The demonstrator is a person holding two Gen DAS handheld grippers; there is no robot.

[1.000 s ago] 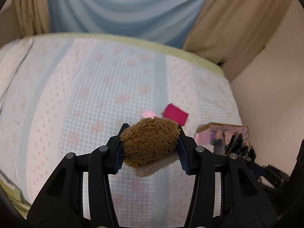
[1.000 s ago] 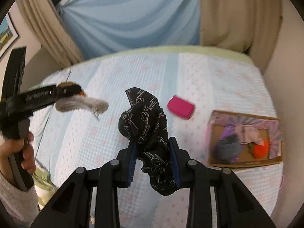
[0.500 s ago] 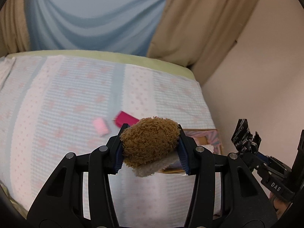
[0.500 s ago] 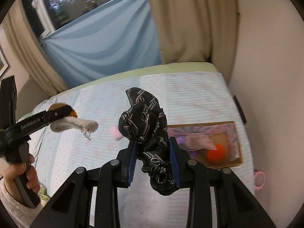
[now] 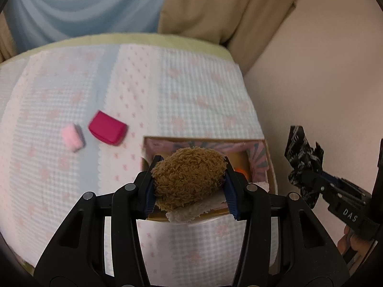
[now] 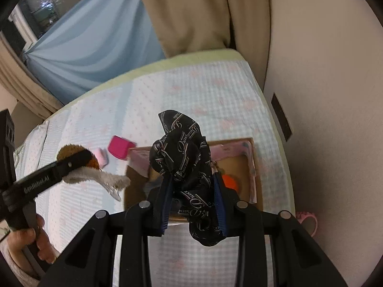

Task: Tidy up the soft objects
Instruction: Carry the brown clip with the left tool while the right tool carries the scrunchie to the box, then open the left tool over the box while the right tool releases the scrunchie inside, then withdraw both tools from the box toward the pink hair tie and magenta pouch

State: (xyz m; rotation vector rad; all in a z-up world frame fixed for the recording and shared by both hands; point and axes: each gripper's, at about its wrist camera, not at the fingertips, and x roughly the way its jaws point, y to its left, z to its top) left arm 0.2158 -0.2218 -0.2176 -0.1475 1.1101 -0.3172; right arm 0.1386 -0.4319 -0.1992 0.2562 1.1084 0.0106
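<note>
Bed (image 5: 196, 91): box (image 6: 254, 167) w/ orange ball (image 6: 230, 181); tongs clamp plush (image 5: 189, 179), scarf (image 6: 184, 165).

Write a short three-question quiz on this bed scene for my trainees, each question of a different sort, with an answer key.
1. True or false: the left gripper is empty.
2. What does the right gripper hold? A) an orange ball B) a black printed cloth C) a pink sponge
3. Which two loose items lie on the bedspread beside the cardboard box?

Key
1. False: it grips a brown plush toy.
2. B, the black printed cloth.
3. A magenta block and a pale pink block.
</note>
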